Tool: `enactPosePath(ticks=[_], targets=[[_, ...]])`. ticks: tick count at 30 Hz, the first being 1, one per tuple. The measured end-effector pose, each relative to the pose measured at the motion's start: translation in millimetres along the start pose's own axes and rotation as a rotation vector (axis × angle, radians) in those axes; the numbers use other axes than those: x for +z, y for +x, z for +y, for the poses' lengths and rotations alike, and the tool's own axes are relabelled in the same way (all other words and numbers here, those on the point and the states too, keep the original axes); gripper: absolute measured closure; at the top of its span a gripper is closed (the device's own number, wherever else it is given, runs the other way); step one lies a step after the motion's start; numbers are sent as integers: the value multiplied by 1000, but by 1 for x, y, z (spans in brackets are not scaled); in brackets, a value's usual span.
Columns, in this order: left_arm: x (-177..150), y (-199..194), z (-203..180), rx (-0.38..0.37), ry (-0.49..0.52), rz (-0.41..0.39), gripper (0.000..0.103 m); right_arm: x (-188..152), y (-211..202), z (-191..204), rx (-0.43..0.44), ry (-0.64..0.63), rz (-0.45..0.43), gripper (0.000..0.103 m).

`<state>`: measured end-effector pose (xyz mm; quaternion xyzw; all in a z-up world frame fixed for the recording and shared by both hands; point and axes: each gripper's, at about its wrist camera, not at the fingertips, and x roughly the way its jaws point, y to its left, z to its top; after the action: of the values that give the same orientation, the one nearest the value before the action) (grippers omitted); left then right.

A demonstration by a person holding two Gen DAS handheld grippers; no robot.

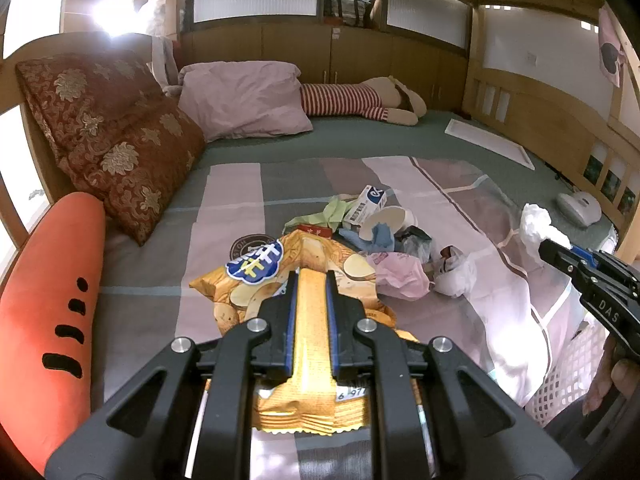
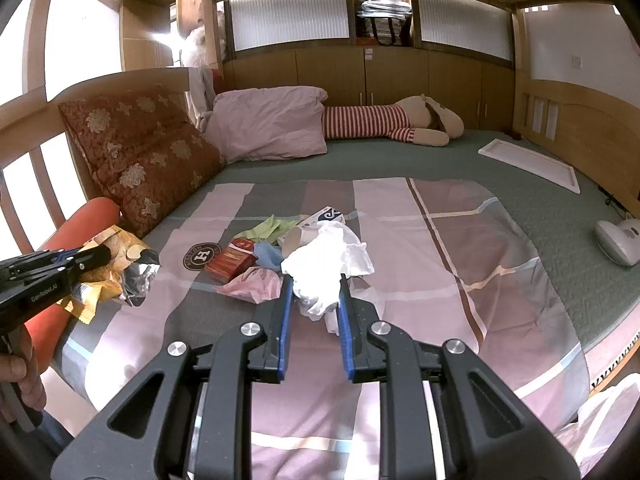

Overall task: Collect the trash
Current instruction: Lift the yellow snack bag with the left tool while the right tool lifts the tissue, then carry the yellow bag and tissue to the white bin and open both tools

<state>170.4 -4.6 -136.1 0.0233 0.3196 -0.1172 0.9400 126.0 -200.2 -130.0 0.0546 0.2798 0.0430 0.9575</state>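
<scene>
My left gripper (image 1: pixel 311 276) is shut on an orange chip bag (image 1: pixel 280 280), held above the striped bedcover; the same chip bag (image 2: pixel 116 268) shows at the left of the right wrist view, in that left gripper (image 2: pixel 100 256). My right gripper (image 2: pixel 314 280) is shut on a crumpled white tissue (image 2: pixel 328 264), also seen as a white tissue (image 1: pixel 536 226) at the tip of the right gripper (image 1: pixel 556 250). A trash pile lies mid-bed: a paper cup (image 1: pixel 390 220), a blue-white carton (image 1: pixel 370 200), a red box (image 2: pixel 232 264), pink plastic (image 1: pixel 400 276), green paper (image 2: pixel 268 228).
An orange carrot cushion (image 1: pixel 48 320) and a red floral pillow (image 1: pixel 116 140) line the left side. A pink pillow (image 1: pixel 244 100) and a striped plush toy (image 1: pixel 360 100) lie at the far end. A white mesh basket (image 1: pixel 568 372) stands at the bed's right, a white device (image 2: pixel 620 240) farther back.
</scene>
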Motion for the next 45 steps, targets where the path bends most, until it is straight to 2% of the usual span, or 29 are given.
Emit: enactPosePath(ticks=[10, 15, 17, 19, 23, 25, 26, 27, 29, 30, 31, 35, 37, 38, 39, 40, 41, 44, 45], targets=[[-1, 1, 0, -5, 6, 6, 90, -1, -2, -4, -3, 11, -13, 82], [-4, -2, 1, -33, 25, -1, 90, -6, -42, -46, 20, 160, -64, 82], [-4, -3, -3, -46, 41, -2, 90, -14, -71, -73, -22, 198, -88, 82], [-6, -7, -8, -69, 63, -11, 90, -28, -104, -106, -101, 218, -99, 82], [-5, -14, -35, -162, 137, -32, 90, -70, -152, -173, -278, 286, -56, 82], [-4, -22, -59, -246, 177, -41, 90, -104, -169, -205, -359, 332, 0, 81], [-4, -28, -78, -302, 211, -44, 90, -122, -173, -219, -376, 359, 32, 76], [-4, -30, -93, -339, 236, -45, 90, -134, -174, -228, -383, 379, 61, 62], [-6, -37, -134, -433, 294, -33, 90, -162, -180, -250, -420, 435, 144, 44], [-8, -40, -161, -494, 320, -11, 90, -166, -186, -257, -439, 456, 146, 44], [-10, -45, -190, -557, 344, 10, 90, -166, -198, -264, -458, 487, 116, 44], [-27, -67, -303, -756, 456, 81, 90, -150, -272, -277, -505, 587, -132, 31], [-39, -78, -350, -816, 519, 87, 89, -139, -297, -276, -522, 587, -210, 27], [-45, -81, -366, -835, 538, 95, 87, -135, -309, -273, -526, 580, -242, 26], [-51, -82, -385, -852, 551, 115, 73, -131, -320, -268, -527, 569, -270, 25], [-55, -80, -398, -859, 553, 148, 30, -127, -328, -263, -523, 555, -287, 25], [-57, -77, -403, -833, 549, 164, 16, -124, -333, -257, -518, 539, -295, 24], [-45, -77, -385, -773, 487, 124, 14, -120, -331, -240, -504, 484, -282, 21], [-38, -78, -363, -762, 448, 108, 14, -119, -325, -235, -499, 468, -271, 21]])
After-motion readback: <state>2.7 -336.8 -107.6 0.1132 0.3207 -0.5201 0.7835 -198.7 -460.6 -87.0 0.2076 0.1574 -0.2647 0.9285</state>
